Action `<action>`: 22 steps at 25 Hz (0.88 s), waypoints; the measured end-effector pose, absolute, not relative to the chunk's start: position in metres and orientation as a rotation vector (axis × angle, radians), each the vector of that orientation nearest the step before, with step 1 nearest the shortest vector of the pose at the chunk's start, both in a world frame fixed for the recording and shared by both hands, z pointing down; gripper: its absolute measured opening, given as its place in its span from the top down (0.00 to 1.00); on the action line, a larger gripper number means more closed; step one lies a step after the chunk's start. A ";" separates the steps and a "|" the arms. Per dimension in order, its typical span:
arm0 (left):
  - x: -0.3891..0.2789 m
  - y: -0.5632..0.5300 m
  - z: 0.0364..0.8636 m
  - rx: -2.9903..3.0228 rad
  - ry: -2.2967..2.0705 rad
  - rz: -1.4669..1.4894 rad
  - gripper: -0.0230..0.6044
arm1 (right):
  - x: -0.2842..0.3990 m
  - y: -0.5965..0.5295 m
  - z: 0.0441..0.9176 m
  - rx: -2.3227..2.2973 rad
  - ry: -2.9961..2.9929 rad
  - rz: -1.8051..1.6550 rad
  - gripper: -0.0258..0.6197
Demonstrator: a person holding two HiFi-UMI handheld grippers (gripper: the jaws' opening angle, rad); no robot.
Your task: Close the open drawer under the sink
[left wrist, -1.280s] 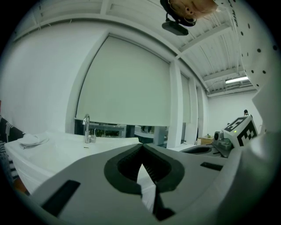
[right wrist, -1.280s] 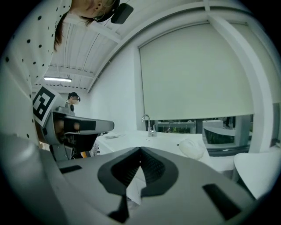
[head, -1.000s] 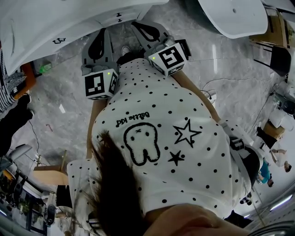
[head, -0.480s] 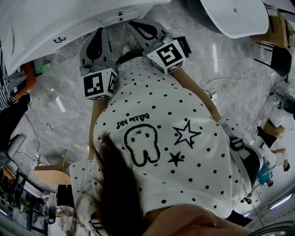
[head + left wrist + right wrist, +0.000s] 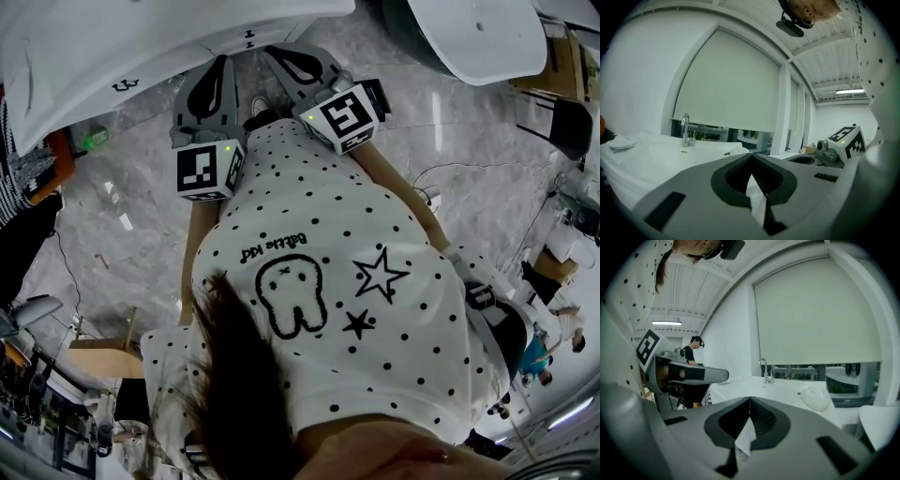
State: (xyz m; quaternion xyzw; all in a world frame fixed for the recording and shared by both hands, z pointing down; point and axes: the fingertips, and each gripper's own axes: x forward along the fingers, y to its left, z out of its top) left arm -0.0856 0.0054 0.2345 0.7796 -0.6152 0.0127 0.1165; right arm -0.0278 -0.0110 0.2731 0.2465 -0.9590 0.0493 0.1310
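A white sink unit (image 5: 103, 42) fills the top left of the head view; I cannot make out an open drawer in any view. Both grippers point at its edge. My left gripper (image 5: 225, 60) is shut with nothing between its jaws, its tips close to the white front. My right gripper (image 5: 270, 49), just to its right, is also shut and empty. In the left gripper view, my left gripper (image 5: 751, 155) points over the countertop (image 5: 651, 157) toward a chrome faucet (image 5: 685, 131). Past my right gripper (image 5: 750, 399), the right gripper view shows the same faucet (image 5: 764, 370).
A white cloth (image 5: 814, 399) lies on the counter, and a white dish (image 5: 621, 142) sits at its far end. A rounded white fixture (image 5: 469, 33) stands at top right above grey marble floor (image 5: 131, 216). Another person (image 5: 695, 352) stands beyond the counter. Cables and boxes lie at right.
My left gripper has shifted slightly to the right in the head view. The right gripper has stayed where it was. Both remain shut.
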 end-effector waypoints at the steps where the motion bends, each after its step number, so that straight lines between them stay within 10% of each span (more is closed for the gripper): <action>1: -0.085 0.005 0.234 2.285 -1.796 0.037 0.96 | -0.027 -0.011 0.273 0.720 -2.784 0.144 0.94; 22: -0.090 -0.001 0.227 2.284 -1.799 -0.009 0.96 | -0.028 -0.020 0.270 0.727 -2.766 0.136 0.94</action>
